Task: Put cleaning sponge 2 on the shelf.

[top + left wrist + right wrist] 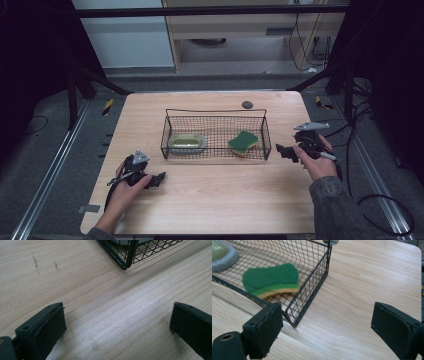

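Both claws stand apart, empty: left claw (159, 179) near the basket (216, 111), right claw (281, 150) beside its right end. Likely target, the sponge (243, 142), suits descending over the rim.

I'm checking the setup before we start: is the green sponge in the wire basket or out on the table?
In. The green sponge lies on the wire basket's mesh floor, at its right end, inside the walls.
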Action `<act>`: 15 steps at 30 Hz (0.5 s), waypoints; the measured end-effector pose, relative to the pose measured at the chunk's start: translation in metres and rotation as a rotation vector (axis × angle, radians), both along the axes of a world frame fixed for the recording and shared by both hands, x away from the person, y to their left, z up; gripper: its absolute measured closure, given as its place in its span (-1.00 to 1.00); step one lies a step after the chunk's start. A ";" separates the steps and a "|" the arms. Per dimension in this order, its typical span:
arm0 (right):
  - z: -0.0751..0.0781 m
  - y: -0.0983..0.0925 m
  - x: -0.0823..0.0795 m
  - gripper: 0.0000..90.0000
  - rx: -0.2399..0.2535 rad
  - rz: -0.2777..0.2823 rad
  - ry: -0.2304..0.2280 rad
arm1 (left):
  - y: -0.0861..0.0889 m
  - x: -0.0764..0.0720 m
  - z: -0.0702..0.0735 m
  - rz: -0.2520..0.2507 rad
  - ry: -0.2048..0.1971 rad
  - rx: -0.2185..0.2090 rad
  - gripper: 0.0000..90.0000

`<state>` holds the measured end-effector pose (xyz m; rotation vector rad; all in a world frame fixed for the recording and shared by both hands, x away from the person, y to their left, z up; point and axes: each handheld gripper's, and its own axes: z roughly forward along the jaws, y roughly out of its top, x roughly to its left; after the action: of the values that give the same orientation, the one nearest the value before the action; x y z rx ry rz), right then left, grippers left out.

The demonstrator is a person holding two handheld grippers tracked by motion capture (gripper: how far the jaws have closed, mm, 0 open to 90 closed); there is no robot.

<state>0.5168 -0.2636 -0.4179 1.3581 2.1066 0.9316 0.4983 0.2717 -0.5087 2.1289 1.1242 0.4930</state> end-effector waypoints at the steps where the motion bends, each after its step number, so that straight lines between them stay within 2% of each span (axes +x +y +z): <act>1: -0.003 -0.001 -0.002 -0.75 -0.002 0.000 -0.001 | 0.000 0.000 0.000 0.000 0.000 0.000 -1.00; 4: -0.015 -0.006 -0.006 -0.73 0.011 -0.012 0.002 | 0.000 0.000 0.000 0.000 -0.001 0.000 -1.00; 6: -0.025 -0.007 -0.009 -0.73 0.017 -0.019 0.012 | 0.000 0.000 0.000 0.000 0.000 0.001 -1.00; 7: -0.034 -0.008 -0.012 -0.72 0.022 -0.027 0.021 | 0.000 0.000 0.000 0.000 -0.001 0.001 -1.00; 11: -0.052 -0.009 -0.015 -0.71 0.031 -0.042 0.041 | 0.000 0.000 0.000 0.000 -0.001 0.000 -1.00; 15: -0.063 -0.008 -0.015 -0.70 0.045 -0.051 0.057 | 0.000 0.000 0.000 0.000 -0.001 0.001 -1.00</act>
<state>0.5016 -0.2720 -0.4804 1.4712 2.0940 0.9352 0.4984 0.2717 -0.5087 2.1290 1.1240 0.4942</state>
